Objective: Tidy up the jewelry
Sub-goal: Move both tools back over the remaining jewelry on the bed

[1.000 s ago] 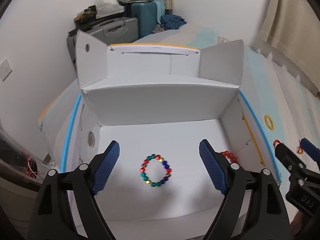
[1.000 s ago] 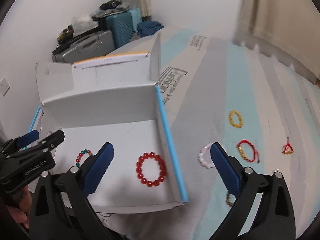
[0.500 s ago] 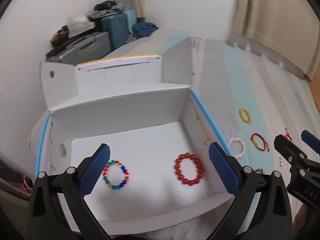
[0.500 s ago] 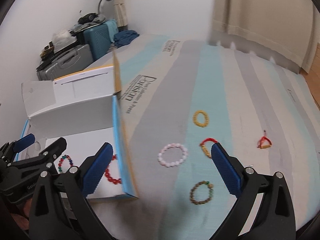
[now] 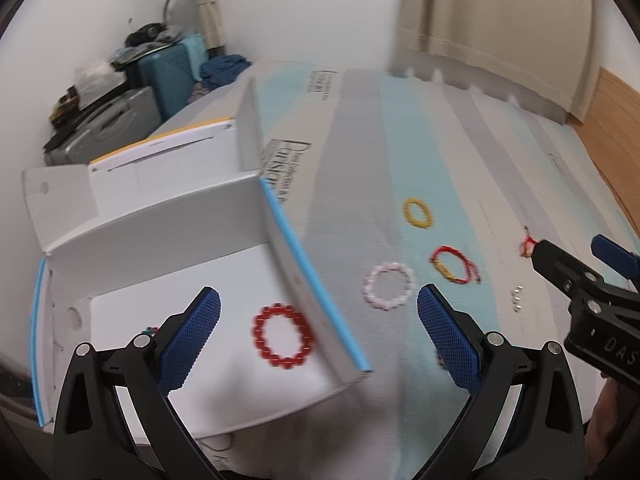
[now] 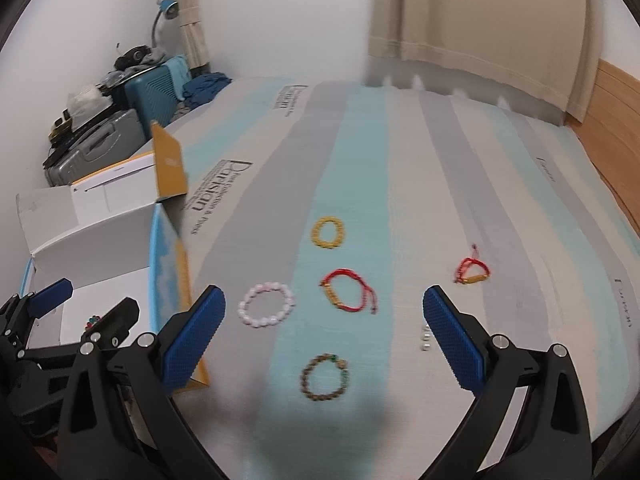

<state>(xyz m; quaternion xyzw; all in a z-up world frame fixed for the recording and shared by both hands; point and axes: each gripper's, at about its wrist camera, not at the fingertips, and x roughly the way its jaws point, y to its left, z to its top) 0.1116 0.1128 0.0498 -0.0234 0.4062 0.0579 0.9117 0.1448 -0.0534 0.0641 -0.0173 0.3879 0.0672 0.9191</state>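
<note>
Both claws wide open, empty — next bracelet waits.
Lower right claw (image 6: 324, 340) straight over brown bead bracelet (image 6: 325, 377) — pinch one side.

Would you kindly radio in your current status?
Left gripper and right gripper open, empty. Red bracelet in box; pink bracelet on mattress. Nothing blocking.

Bedroom: mattress (image 6: 360, 160), suitcases (image 6: 152, 92), curtain (image 6: 480, 12)
</note>
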